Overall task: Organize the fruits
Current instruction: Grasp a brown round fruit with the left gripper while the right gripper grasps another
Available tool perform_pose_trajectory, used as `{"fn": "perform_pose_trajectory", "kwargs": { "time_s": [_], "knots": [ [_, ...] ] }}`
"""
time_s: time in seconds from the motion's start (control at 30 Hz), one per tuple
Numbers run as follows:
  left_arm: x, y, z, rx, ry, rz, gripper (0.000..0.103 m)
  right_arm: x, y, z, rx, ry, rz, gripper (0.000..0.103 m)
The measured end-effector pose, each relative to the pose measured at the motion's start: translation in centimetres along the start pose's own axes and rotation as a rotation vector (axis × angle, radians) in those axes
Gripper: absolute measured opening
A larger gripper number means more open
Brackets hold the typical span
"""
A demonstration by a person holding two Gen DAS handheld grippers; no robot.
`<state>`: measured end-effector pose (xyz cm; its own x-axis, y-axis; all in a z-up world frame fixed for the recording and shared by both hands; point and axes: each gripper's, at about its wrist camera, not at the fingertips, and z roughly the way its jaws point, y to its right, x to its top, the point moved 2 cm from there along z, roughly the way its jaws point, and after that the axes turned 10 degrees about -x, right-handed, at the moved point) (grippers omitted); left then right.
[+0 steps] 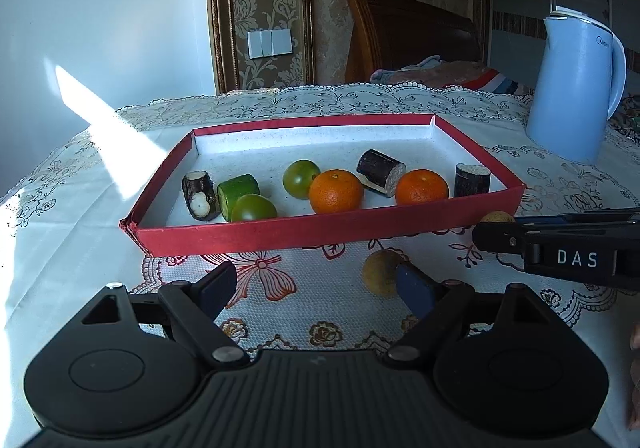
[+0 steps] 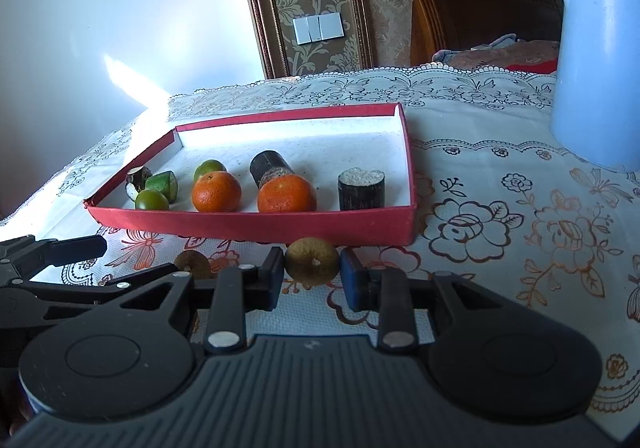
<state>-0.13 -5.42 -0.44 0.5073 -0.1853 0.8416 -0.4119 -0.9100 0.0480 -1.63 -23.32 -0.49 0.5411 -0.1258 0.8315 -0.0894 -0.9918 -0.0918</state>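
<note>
Right claw [image 2: 312, 274] grips brownish fruit [image 2: 313, 262], its underside hidden.

Left gripper [image 1: 316, 290]: matte black housing with ribbed top, two round caps, silver pivot pins, black linkage arms, dark blue pads. Right gripper [image 2: 312, 280]: same black ribbed housing, round caps, silver pins, blue pads; white letters "DAS" on its side seen from the left.
</note>
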Motion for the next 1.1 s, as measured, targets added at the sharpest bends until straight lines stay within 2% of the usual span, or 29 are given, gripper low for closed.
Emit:
{"fn": "perform_pose_trajectory", "kwargs": {
  "time_s": [0.13, 0.4, 0.63, 0.8, 1.1],
  "knots": [
    [0.4, 0.8, 0.4, -0.007, -0.004, 0.000, 0.087, -0.1, 0.2, 0.0, -0.004, 0.000, 0.010, 0.029],
    [0.7, 1.7, 2.4, 0.053, -0.067, -0.003, 0.087, 0.0, 1.2, 0.2, -0.013, -0.001, 0.056, 0.029],
    [0.7, 1.7, 3.1, 0.074, -0.108, -0.013, 0.087, -0.1, 1.4, 0.3, -0.012, 0.001, 0.076, 0.029],
    [0.9, 2.3, 3.3, 0.104, -0.111, 0.010, 0.087, -0.1, 1.5, 0.3, -0.012, 0.002, 0.083, 0.029],
    [1.0, 2.3, 3.6, 0.110, -0.125, -0.007, 0.087, -0.1, 1.6, 0.3, -0.014, 0.005, 0.091, 0.029]
  ]
}}
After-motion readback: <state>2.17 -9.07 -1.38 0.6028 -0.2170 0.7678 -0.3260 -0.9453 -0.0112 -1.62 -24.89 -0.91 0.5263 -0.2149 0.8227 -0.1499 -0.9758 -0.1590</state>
